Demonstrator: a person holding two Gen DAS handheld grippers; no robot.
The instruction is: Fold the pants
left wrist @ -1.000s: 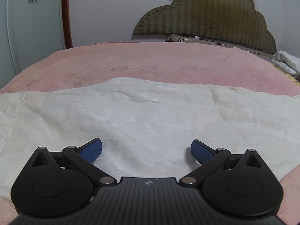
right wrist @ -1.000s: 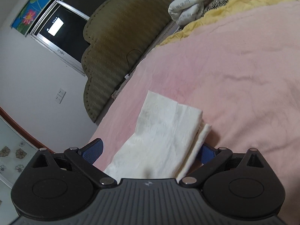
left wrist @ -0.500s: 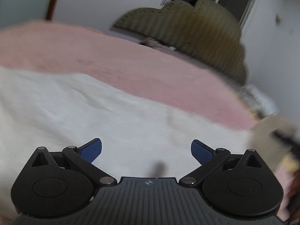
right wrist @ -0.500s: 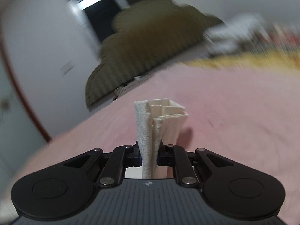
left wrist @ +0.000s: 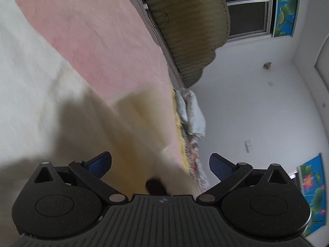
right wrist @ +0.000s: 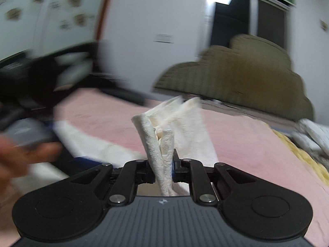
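Observation:
The cream-white pants (left wrist: 30,94) lie spread over the pink bed. One end (right wrist: 164,144) stands bunched and lifted off the bed, pinched between the pads of my right gripper (right wrist: 164,167), which is shut on it. In the left wrist view a raised fold of the pants (left wrist: 133,135) passes between the blue pads of my left gripper (left wrist: 160,162), which is open and rolled sideways; the pads do not press on the cloth. A dark blurred tip (left wrist: 155,186) shows under that fold. My left gripper's body (right wrist: 35,82) and a hand (right wrist: 24,156) appear blurred at the left of the right wrist view.
A pink bedspread (right wrist: 236,140) covers the bed, with an olive padded headboard (right wrist: 236,72) at the far end. Rumpled white and yellow bedding (right wrist: 308,135) lies at the bed's right side. A dark window (left wrist: 246,16) and white walls stand behind.
My right gripper shut on the end of the pants, rolled level and lifted it off the bed. My left gripper stayed open, rolled sideways and moved along the pants towards the lifted fold.

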